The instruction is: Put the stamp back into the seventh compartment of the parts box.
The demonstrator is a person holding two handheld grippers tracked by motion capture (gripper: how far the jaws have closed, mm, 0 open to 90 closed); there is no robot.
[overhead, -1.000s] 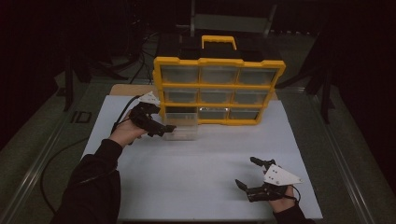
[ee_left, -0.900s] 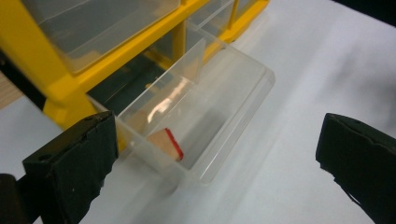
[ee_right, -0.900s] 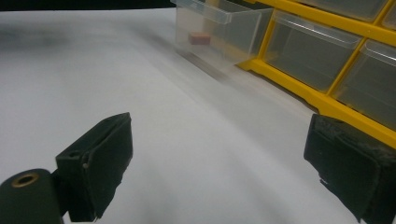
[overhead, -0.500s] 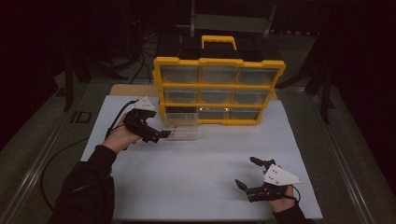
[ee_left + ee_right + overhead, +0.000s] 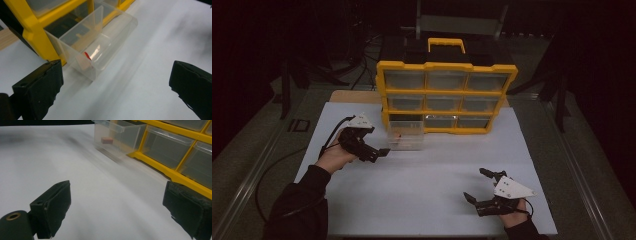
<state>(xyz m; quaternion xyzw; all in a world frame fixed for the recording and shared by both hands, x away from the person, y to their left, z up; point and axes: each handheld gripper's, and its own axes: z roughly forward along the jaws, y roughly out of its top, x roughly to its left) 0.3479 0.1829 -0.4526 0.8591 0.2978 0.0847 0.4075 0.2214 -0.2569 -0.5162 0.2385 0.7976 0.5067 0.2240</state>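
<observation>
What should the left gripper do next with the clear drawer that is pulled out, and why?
Probably move the left gripper forward and right so its open jaws close on the front wall of the clear drawer. The drawer sticks out of the yellow organizer at the bottom left slot, a small red piece lies inside it, and the jaws stand open just short of it, touching nothing.

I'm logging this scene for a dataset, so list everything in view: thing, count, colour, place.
Drawer cabinet: one, yellow frame, black top, yellow handle, at the table's far edge.
Pulled-out drawer: one, clear, bottom-left slot, partly out.
Small block: one, red, inside that drawer.
Closed drawers: eight, clear, in the other slots.
Table cover: one, white, under everything.
Left gripper: one, black, open, beside the pulled-out drawer, not touching it.
Right gripper: one, black, open, near the table's front right.
</observation>
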